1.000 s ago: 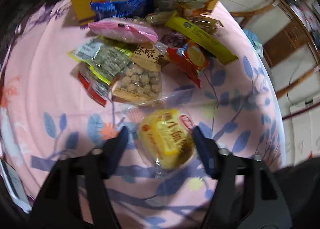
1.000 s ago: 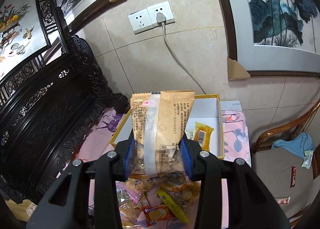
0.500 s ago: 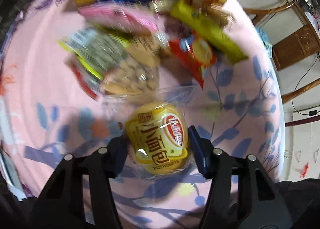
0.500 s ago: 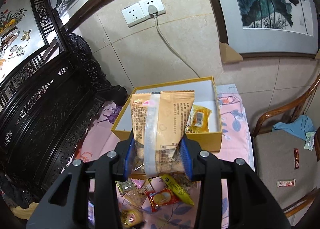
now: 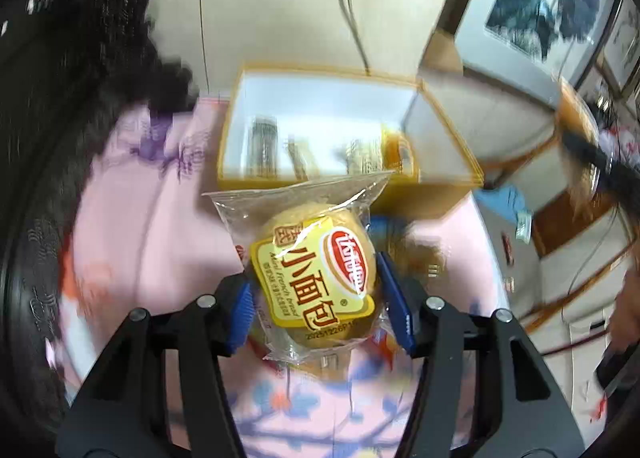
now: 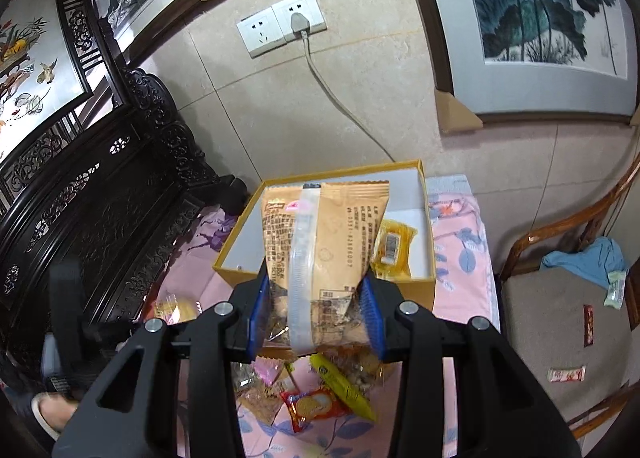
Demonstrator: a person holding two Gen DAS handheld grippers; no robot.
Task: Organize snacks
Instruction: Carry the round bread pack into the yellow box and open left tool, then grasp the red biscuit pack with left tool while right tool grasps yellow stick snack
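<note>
My left gripper [image 5: 320, 298] is shut on a yellow wrapped small bread [image 5: 316, 278] and holds it up above the pink cloth, in front of the yellow box [image 5: 424, 193]. My right gripper [image 6: 316, 314] is shut on a tan snack bag [image 6: 324, 242] and holds it upright above the near wall of the same box [image 6: 416, 286]. A yellow wrapped snack [image 6: 394, 248] lies inside the box at its right side. Loose snacks, among them a red biscuit pack [image 6: 316, 408] and a yellow bar [image 6: 344, 388], lie on the cloth below my right gripper.
The table has a pink floral cloth [image 6: 460, 242]. A dark carved bench [image 6: 100, 217] stands to the left. A wooden chair [image 6: 560, 298] with a blue cloth [image 6: 584, 262] and small wrappers stands to the right. A tiled wall with a socket [image 6: 280, 23] is behind.
My left gripper shut on the small bread, lifted it off the cloth and tilted up toward the box. My right gripper, still holding the tan bag, moved closer to the box.
</note>
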